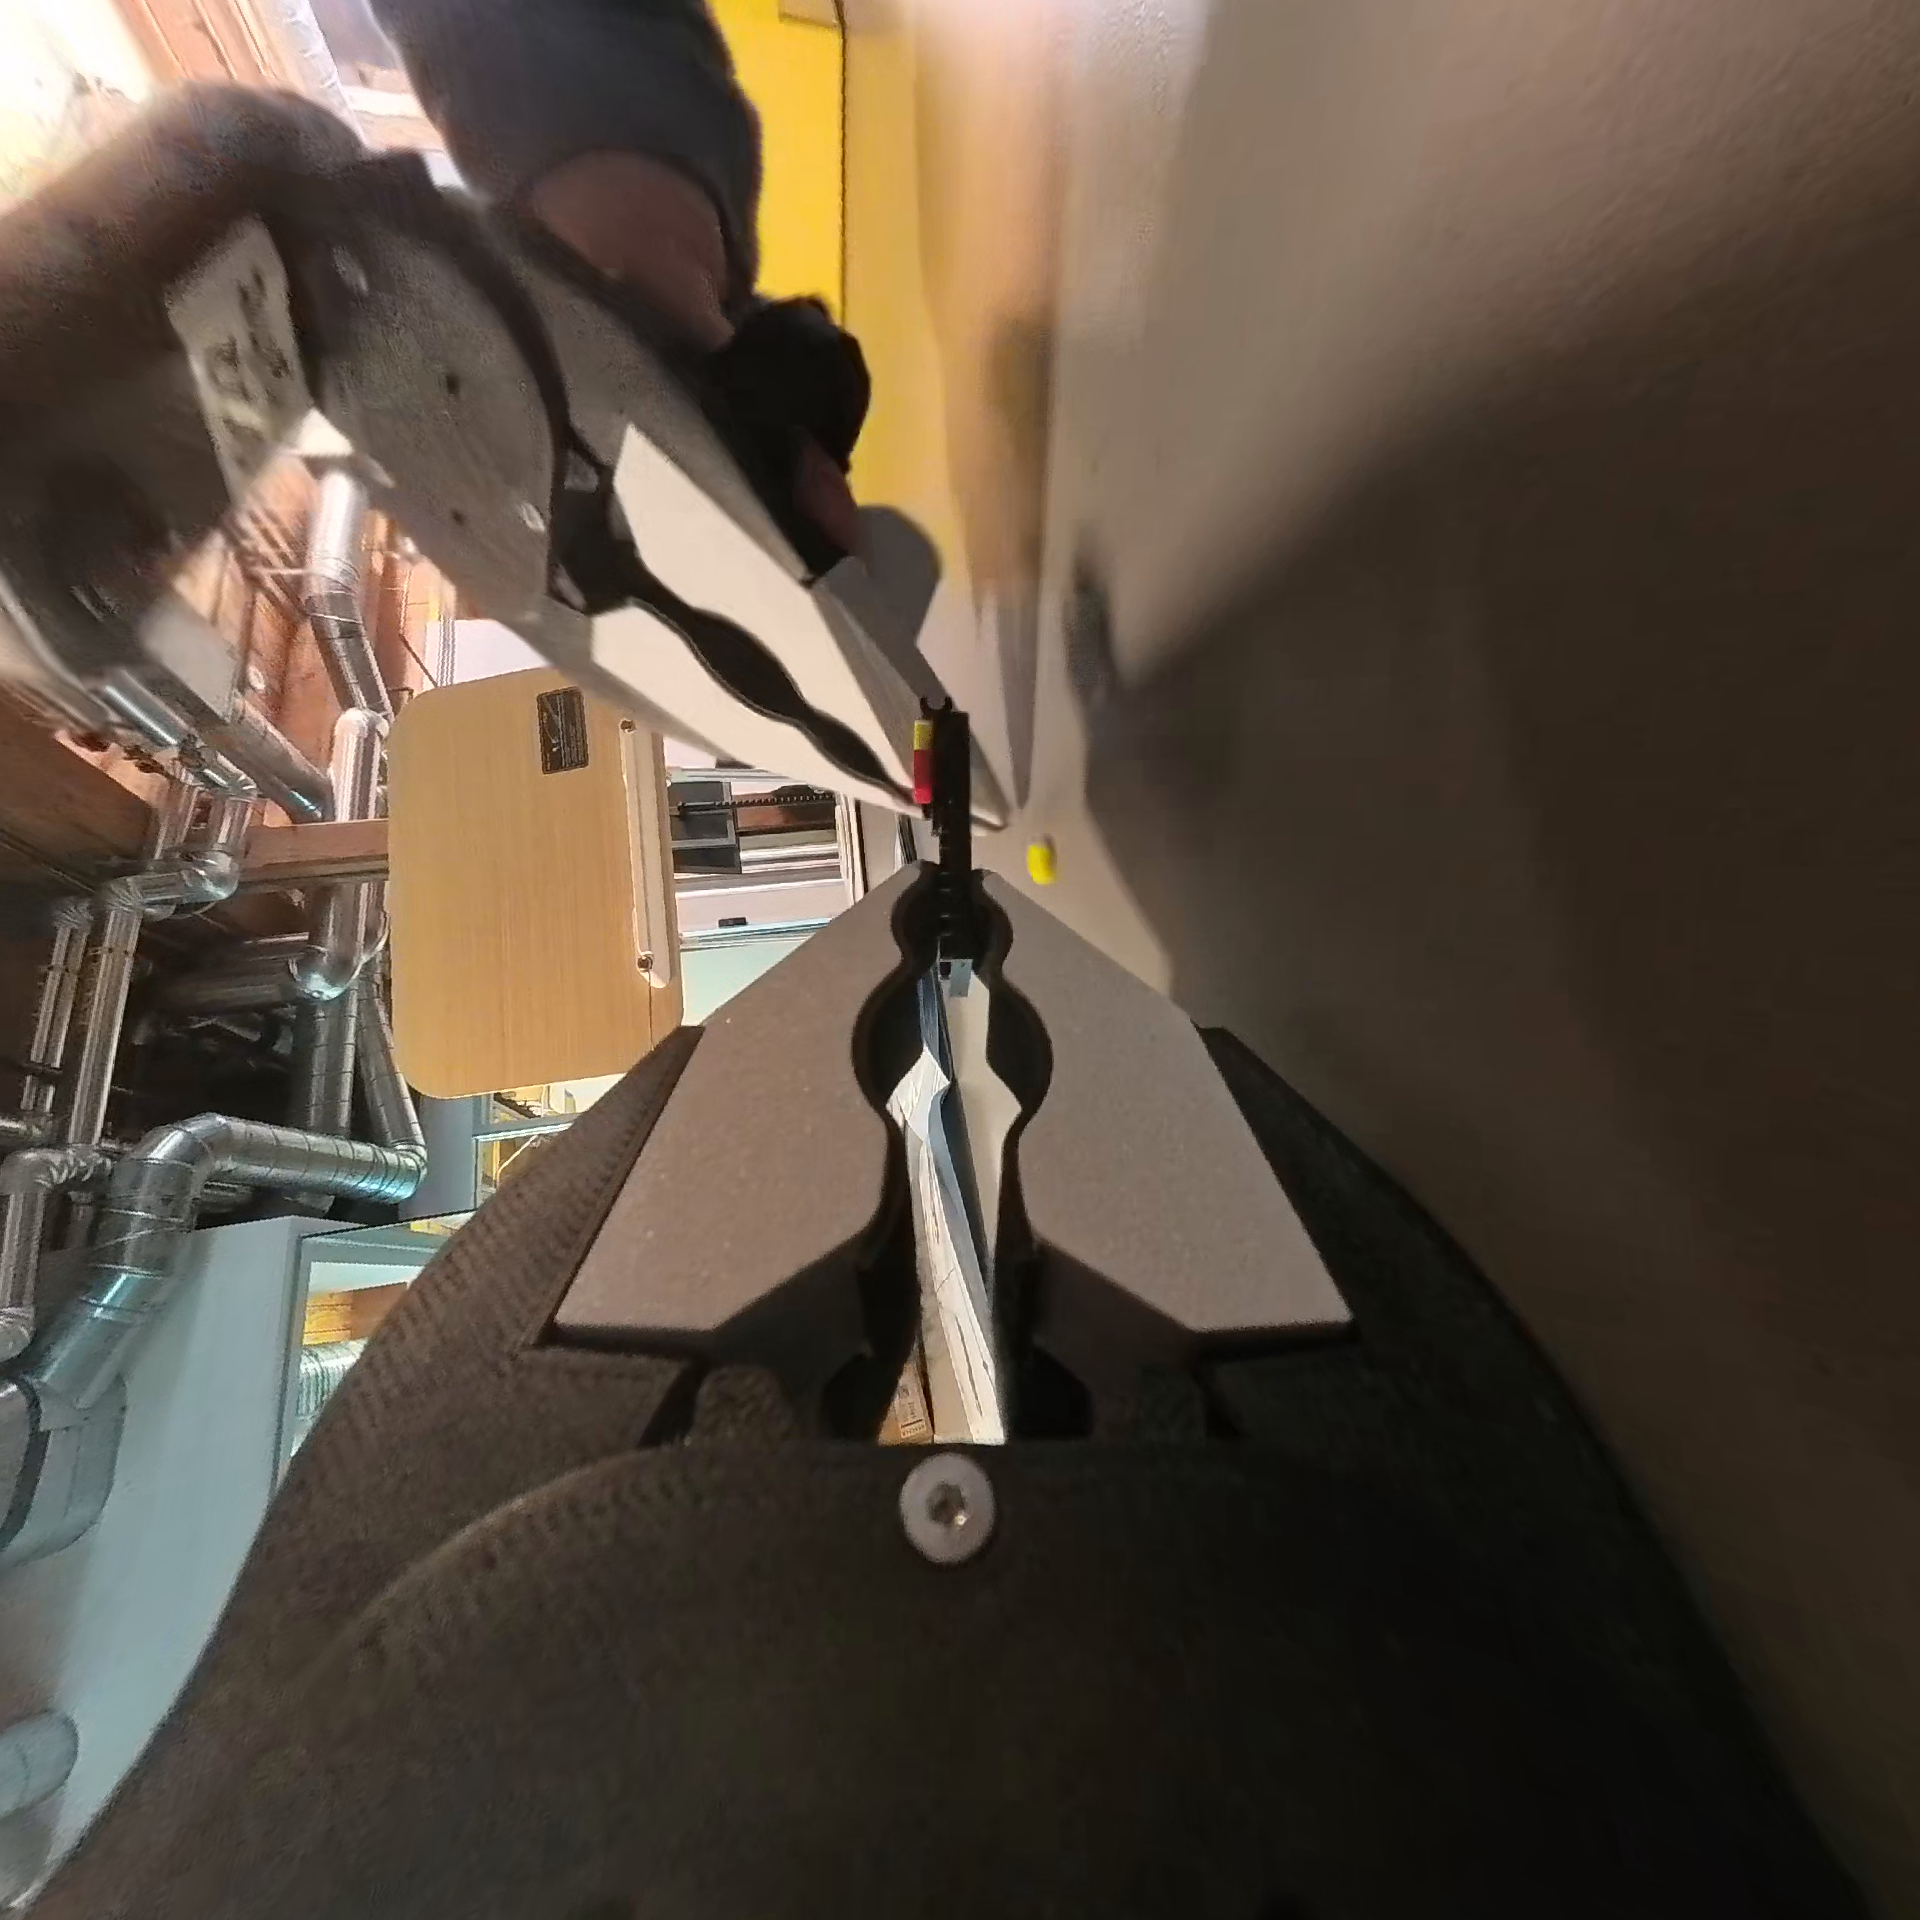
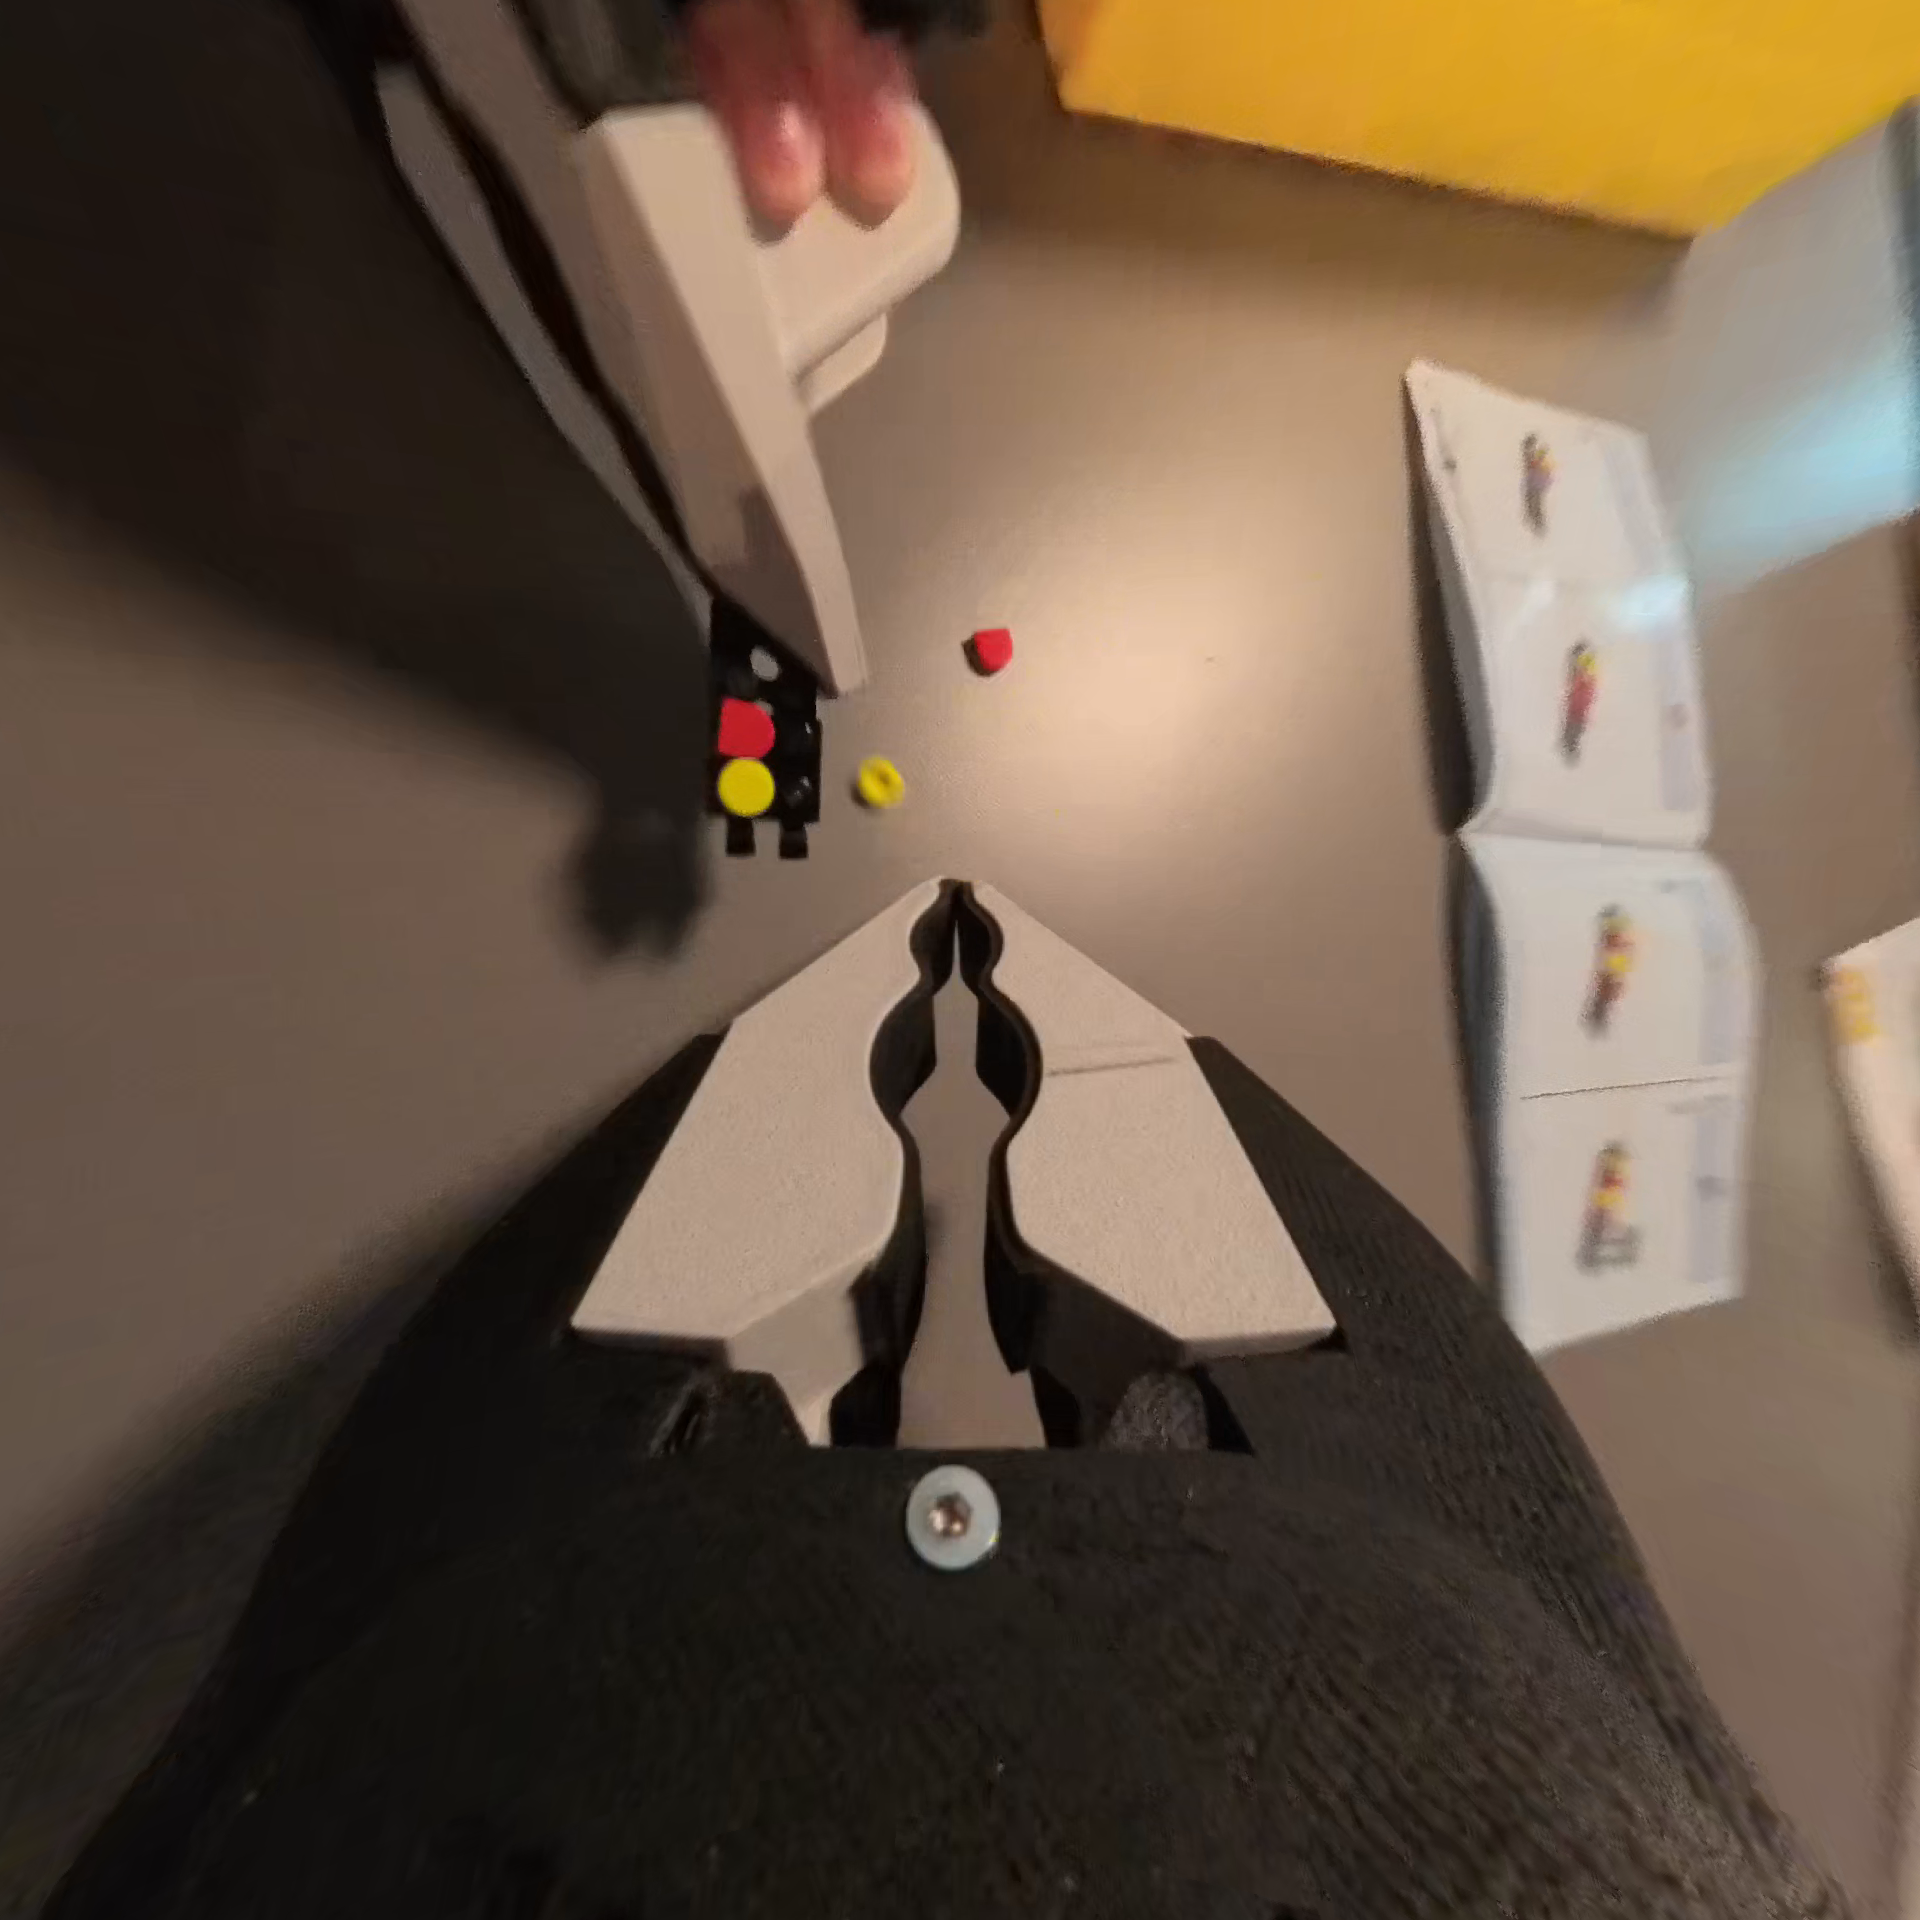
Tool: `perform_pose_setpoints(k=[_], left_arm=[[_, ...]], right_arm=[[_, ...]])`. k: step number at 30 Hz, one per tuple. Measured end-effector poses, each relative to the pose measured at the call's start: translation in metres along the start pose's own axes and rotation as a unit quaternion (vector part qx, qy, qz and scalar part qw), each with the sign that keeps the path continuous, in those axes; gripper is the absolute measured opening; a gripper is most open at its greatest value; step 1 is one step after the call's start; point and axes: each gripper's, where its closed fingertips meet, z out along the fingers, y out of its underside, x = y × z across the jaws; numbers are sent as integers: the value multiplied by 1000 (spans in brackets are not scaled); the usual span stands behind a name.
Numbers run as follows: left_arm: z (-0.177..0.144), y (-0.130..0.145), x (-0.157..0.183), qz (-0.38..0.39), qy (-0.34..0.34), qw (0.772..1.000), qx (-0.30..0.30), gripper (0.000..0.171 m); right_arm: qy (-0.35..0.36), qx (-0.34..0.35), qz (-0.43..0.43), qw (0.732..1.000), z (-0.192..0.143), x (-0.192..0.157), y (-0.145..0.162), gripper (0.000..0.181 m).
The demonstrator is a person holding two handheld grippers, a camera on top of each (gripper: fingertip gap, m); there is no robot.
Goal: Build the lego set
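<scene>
My left gripper (image 1: 951, 904) is shut on a black lego plate (image 1: 954, 821), which I see edge-on sticking out past the tips. In the right wrist view the left gripper (image 2: 795, 655) holds the plate (image 2: 800, 743) above the table. A red round tile (image 2: 745, 727) and a yellow round tile (image 2: 745, 784) sit on the plate. My right gripper (image 2: 951, 888) is shut with nothing between its pads, just below and right of the plate. In the left wrist view its tips (image 1: 904, 792) lie close to the tiles (image 1: 923, 764).
A loose yellow round piece (image 2: 880, 781) and a loose red piece (image 2: 987, 651) lie on the grey table (image 2: 1143, 623). An open instruction booklet (image 2: 1579, 831) lies at the right. A yellow box (image 2: 1455, 94) stands at the back. A person's hand (image 2: 810, 135) grips the left tool.
</scene>
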Motion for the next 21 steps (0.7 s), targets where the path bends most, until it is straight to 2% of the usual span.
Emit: perform_pose_setpoints(k=[2,4,8,12,15,18,21], left_arm=[[1,0,0,0,1,1000,2,4],[2,0,1,0,2,1000,2,4],[1,-2,3,-2,7,1000,1,4],[3,7,-4,-20,-4,999,-27,4],[12,29,3,-80,34,990,-108,4],[19,40,-10,-130,29,979,-153,3],[20,54,-19,-130,-5,976,-177,4]], right_arm=[[28,-29,-98,994,-3,4,5,0],[31,-56,-139,988,-5,4,11,0],[-39,-7,-3,999,-9,-6,0,5],[-43,24,122,991,-15,5,4,20],[-10,34,162,986,-23,12,12,24],[17,47,171,984,-33,11,12,30],[45,74,158,984,-36,10,3,30]])
